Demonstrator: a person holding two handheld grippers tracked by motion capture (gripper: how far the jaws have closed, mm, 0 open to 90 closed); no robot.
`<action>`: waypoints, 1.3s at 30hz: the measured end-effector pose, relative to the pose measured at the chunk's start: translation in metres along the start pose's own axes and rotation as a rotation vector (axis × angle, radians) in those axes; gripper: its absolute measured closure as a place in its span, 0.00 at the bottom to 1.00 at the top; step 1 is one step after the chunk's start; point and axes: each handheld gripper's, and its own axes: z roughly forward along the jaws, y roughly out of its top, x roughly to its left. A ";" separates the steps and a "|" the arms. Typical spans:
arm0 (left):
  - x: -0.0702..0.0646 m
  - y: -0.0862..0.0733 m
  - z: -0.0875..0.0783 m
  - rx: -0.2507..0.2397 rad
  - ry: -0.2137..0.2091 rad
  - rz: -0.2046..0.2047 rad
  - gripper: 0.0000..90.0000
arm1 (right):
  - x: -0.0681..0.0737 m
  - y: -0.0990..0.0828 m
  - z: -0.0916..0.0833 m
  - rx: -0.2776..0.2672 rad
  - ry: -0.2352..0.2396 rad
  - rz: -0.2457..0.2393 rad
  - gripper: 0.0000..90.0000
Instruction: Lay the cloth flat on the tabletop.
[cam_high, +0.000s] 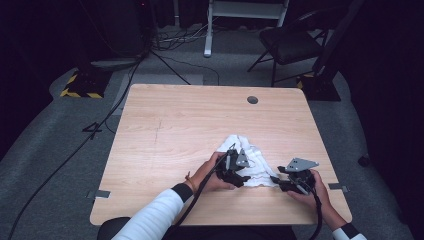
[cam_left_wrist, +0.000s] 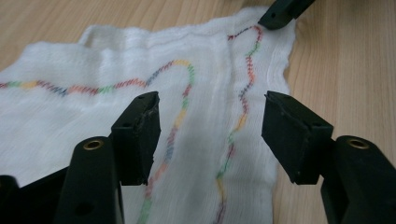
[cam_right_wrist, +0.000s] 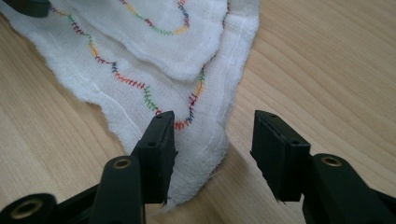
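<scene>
Both grippers (cam_high: 239, 175) (cam_high: 280, 181) low over cloth (cam_high: 250, 160)

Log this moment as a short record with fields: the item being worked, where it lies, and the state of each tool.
item: white cloth with wavy multicoloured stitching, crumpled and partly folded over itself
surface: light wooden table, cloth near the person's edge
left tool: jaws apart over the cloth, not pressing it
right tool: jaws apart at a corner of the cloth, one jaw over the fabric, the other over bare wood
hold: neither tool grips the cloth
background: a dark chair on grey floor beyond the table
</scene>
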 end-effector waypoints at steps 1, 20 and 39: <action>0.000 0.002 0.005 0.001 -0.002 -0.001 0.44 | 0.000 -0.001 0.001 0.003 -0.003 0.002 0.55; 0.014 -0.001 0.011 -0.004 -0.007 0.024 0.97 | -0.002 -0.006 0.001 -0.015 0.000 0.022 0.54; 0.077 -0.043 -0.081 -0.100 0.221 -0.132 0.97 | -0.002 -0.006 0.000 -0.013 -0.001 0.027 0.53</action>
